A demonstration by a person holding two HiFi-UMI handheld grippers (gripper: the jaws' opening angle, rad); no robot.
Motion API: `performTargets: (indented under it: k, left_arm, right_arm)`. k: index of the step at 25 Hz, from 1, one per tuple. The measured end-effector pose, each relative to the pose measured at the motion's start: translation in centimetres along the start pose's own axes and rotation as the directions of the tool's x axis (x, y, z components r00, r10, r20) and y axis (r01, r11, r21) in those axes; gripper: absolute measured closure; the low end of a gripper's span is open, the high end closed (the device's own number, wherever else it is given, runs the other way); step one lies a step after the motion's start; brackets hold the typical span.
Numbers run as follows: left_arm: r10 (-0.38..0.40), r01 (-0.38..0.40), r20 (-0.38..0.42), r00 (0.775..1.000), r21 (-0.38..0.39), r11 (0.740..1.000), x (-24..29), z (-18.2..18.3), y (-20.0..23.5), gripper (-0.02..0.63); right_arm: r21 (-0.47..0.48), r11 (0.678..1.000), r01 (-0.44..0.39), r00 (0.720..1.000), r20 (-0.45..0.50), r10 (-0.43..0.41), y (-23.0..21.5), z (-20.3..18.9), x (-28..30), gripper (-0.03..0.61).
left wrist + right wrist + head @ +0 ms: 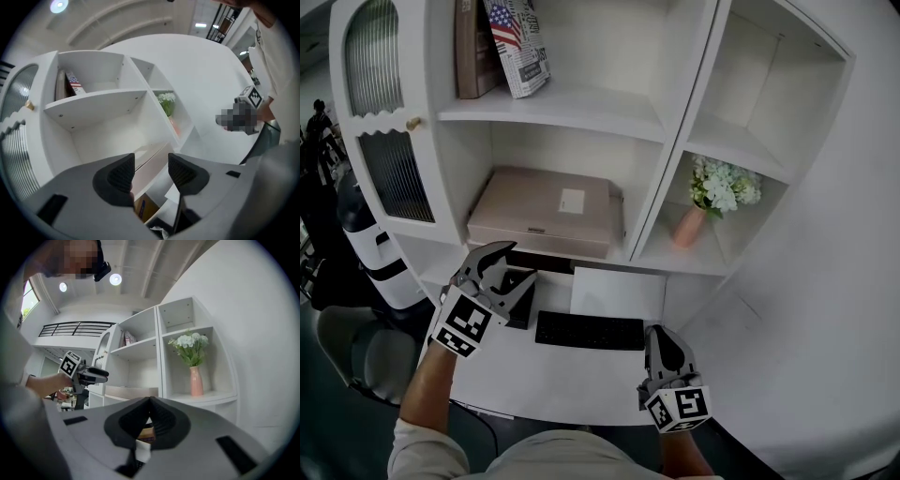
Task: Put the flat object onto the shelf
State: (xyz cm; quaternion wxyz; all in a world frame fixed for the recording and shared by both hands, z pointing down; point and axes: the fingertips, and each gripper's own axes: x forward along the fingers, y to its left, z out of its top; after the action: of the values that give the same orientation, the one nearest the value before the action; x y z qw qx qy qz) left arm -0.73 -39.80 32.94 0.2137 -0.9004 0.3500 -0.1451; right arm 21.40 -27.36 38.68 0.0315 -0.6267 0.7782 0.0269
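The flat beige box point(546, 211) lies on the lower middle shelf of the white cabinet point(572, 111), its front edge at the shelf lip. My left gripper point(520, 264) hovers just below the box's front left corner, jaws apart with nothing between them. In the left gripper view, that gripper point(152, 171) points at the box point(151, 157) and the pads stand clear of it. My right gripper point(661, 332) rests low over the desk near the keyboard's right end, and its own view shows it point(150, 401) shut on nothing.
A black keyboard point(589, 331) and a white sheet point(617, 292) lie on the desk under the shelf. A pink vase of flowers point(689, 225) stands in the right compartment. Books point(502, 42) lean on the upper shelf. A ribbed glass door point(389, 169) is at the left.
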Motion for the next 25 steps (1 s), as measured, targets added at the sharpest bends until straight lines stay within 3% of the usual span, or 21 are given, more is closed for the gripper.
performTargets:
  k: [6,11,13,25]
  left_arm:
    - [0.056,-0.051,0.034,0.998,-0.134,0.99,-3.1,-0.3,-0.5,0.435]
    - [0.149,-0.13,0.054,0.987,-0.259,0.957,-5.5,-0.6,-0.4,0.527]
    - [0.184,-0.16,0.061,0.981,-0.282,0.946,-6.3,-0.4,-0.1,0.569]
    - [0.261,-0.235,0.024,0.965,-0.362,0.902,-9.7,-2.8,0.0,0.581]
  right_arm:
    - [-0.009,1.0,-0.023,1.0,0.01,0.023,1.2,0.6,0.2,0.575]
    - [-0.019,0.999,-0.044,0.999,0.014,0.045,2.1,1.0,0.4,0.575]
    - [-0.02,0.999,-0.05,0.999,0.017,0.05,2.3,1.1,0.5,0.575]
    - [-0.028,0.996,-0.084,0.996,0.011,0.084,3.6,1.6,0.5,0.575]
